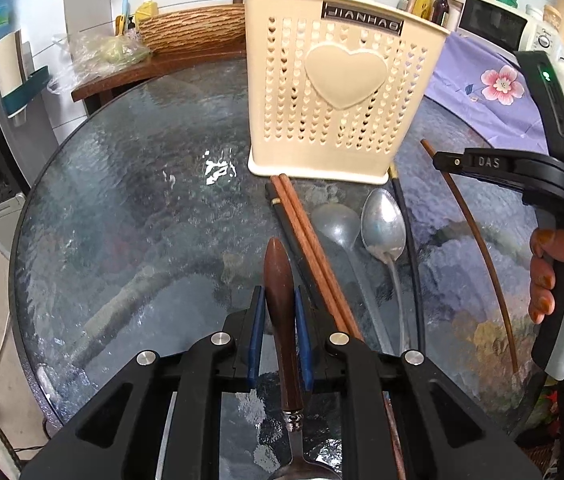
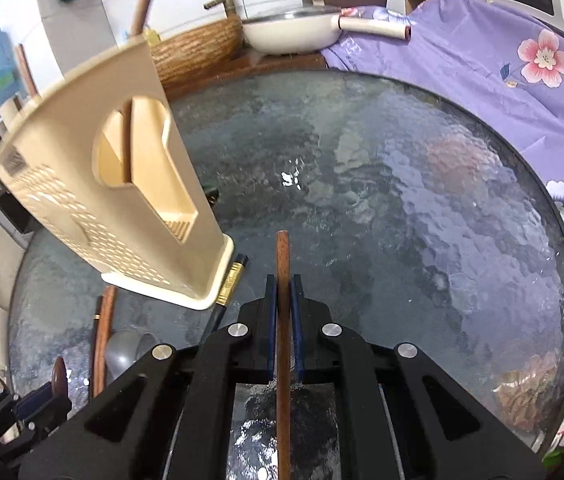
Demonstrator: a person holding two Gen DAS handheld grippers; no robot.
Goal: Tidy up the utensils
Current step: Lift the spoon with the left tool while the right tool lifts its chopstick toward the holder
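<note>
A cream perforated utensil holder [image 1: 342,92] with a heart on its front stands on the round glass table [image 1: 141,220]; it also shows in the right wrist view [image 2: 121,208]. My left gripper [image 1: 279,312] is shut on a wooden-handled spoon [image 1: 279,288], handle pointing forward. My right gripper [image 2: 283,300] is shut on a brown chopstick [image 2: 283,264], seen from the side in the left wrist view [image 1: 478,236]. On the table in front of the holder lie a pair of brown chopsticks [image 1: 306,240], a black chopstick [image 1: 402,208], a metal spoon [image 1: 384,228] and a grey plastic spoon [image 1: 338,228].
A purple flowered cloth [image 2: 482,80] covers the area right of the table. A wooden basin with a brass tap [image 2: 197,52] and a white pan [image 2: 294,32] stand behind. A microwave [image 1: 498,20] stands at the back right.
</note>
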